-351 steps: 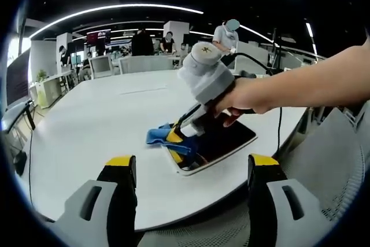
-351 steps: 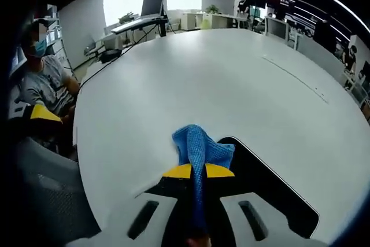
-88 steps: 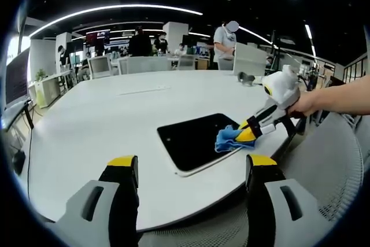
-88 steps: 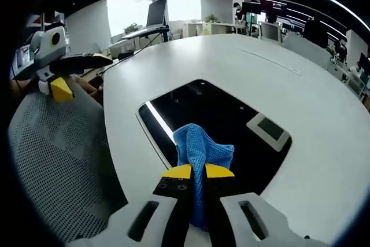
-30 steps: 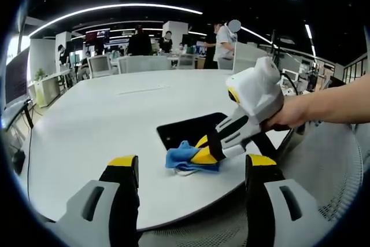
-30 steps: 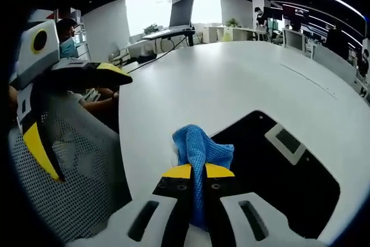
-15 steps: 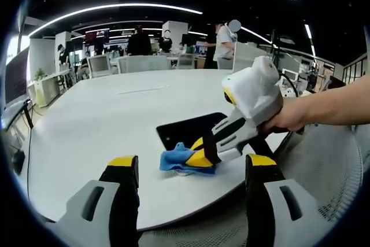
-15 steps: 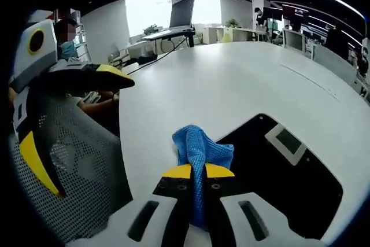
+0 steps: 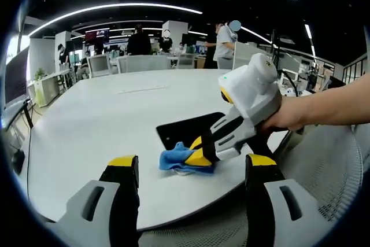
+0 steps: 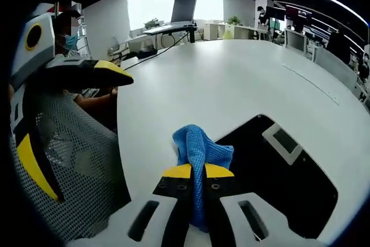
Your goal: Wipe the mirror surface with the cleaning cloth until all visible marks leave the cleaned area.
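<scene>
Mirror (image 10: 277,172), dark and glossy, blue cloth (image 10: 199,151) clamped in right gripper (image 10: 195,171) fingers; left gripper (image 9: 188,169) fingers apart.

There are no words, numbers or signs clear enough to read on anything in either view.

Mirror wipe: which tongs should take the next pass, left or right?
Right. The right tongs are shut on the blue cleaning cloth, which sits at the near corner of the mirror on the white table. The left tongs are open, holding nothing, back from the table edge.
</scene>
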`<state>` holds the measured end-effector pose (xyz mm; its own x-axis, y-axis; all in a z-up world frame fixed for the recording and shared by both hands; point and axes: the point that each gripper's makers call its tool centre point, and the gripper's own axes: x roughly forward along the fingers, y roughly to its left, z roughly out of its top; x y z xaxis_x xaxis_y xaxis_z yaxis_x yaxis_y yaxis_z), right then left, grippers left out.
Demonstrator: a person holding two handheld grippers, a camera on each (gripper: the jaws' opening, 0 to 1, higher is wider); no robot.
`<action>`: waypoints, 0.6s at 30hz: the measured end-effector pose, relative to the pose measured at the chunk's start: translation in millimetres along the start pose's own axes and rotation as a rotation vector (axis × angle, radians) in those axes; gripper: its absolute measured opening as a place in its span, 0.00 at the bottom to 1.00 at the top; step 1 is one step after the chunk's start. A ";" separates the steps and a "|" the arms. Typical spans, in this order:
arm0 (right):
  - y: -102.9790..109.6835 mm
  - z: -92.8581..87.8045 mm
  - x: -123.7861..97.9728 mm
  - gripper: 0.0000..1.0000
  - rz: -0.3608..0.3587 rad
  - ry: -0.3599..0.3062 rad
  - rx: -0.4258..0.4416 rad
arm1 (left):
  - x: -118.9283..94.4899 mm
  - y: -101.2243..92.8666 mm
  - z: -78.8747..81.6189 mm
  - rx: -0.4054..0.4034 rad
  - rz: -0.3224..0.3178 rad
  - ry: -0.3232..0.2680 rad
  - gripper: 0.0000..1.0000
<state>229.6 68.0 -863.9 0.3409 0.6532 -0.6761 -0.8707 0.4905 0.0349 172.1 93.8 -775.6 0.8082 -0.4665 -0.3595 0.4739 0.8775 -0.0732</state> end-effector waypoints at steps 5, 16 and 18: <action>-3.2 0.7 2.0 0.00 -0.004 0.001 0.023 | 0.3 -0.1 0.2 0.000 0.000 -0.001 0.73; -15.9 6.0 7.0 0.00 -0.032 0.017 0.006 | 0.2 -0.5 0.0 0.000 -0.001 -0.001 0.73; -20.2 8.4 8.4 0.00 -0.049 0.011 0.027 | 0.0 -0.5 -0.1 0.000 0.000 -0.001 0.73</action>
<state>253.1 68.4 -864.1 0.3790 0.6213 -0.6858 -0.8431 0.5373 0.0209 171.8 93.4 -775.6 0.8085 -0.4667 -0.3585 0.4740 0.8775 -0.0734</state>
